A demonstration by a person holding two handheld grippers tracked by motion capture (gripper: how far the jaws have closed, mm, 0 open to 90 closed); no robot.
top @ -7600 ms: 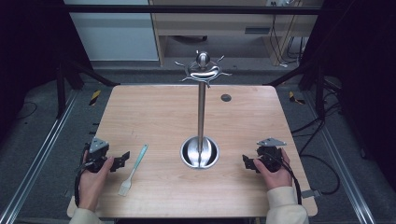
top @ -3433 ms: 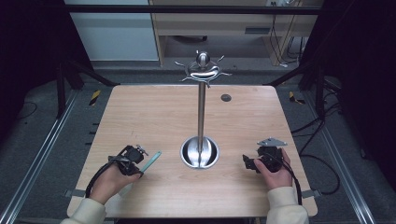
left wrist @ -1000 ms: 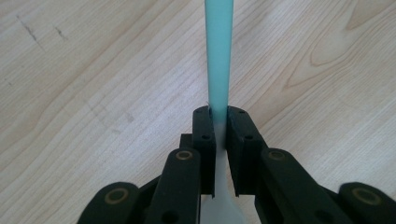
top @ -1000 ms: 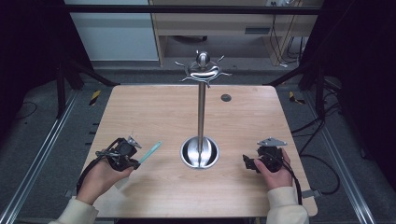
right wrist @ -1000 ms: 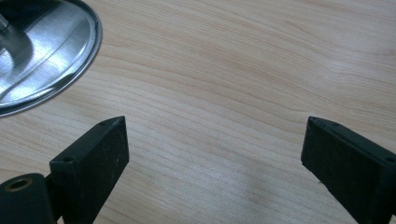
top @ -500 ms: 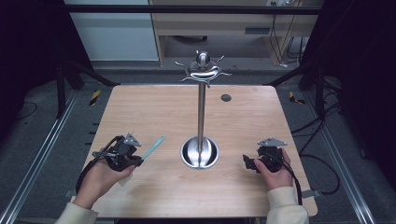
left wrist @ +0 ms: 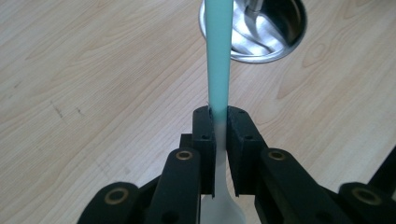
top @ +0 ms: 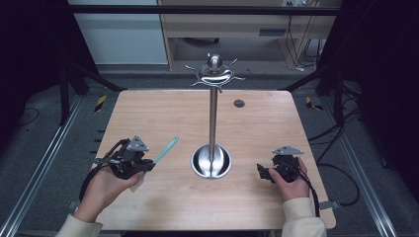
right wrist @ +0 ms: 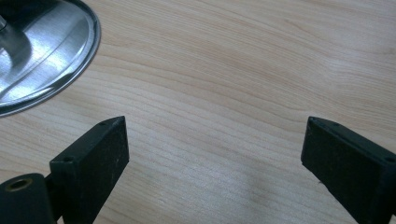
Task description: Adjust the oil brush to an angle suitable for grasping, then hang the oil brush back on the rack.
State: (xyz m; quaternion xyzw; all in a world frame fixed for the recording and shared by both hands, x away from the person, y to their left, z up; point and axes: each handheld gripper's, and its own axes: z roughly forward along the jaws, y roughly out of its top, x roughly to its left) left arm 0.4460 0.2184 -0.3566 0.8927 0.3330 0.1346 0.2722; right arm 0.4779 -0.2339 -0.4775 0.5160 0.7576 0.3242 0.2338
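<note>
A utensil with a teal handle (top: 165,149) and a pale translucent head is held off the table by my left gripper (top: 148,164) at the front left. In the left gripper view the jaws are shut on the utensil (left wrist: 218,70) where teal meets white, and the handle points toward the steel stand's round base (left wrist: 275,28). The stand (top: 213,118) rises from the table's middle, with curved hooks (top: 213,74) around a ball on top. My right gripper (top: 260,172) rests at the front right, open, with bare wood between its jaws (right wrist: 215,154).
The wooden table (top: 163,108) has a small dark round plug (top: 239,103) at its back right. Cables trail from both grippers. Metal rails run along both sides of the table, and a cabinet stands behind it.
My left gripper took the utensil up from the table. Over the last second it has lifted a little and tilted the handle up toward the stand. The right gripper has stayed put.
</note>
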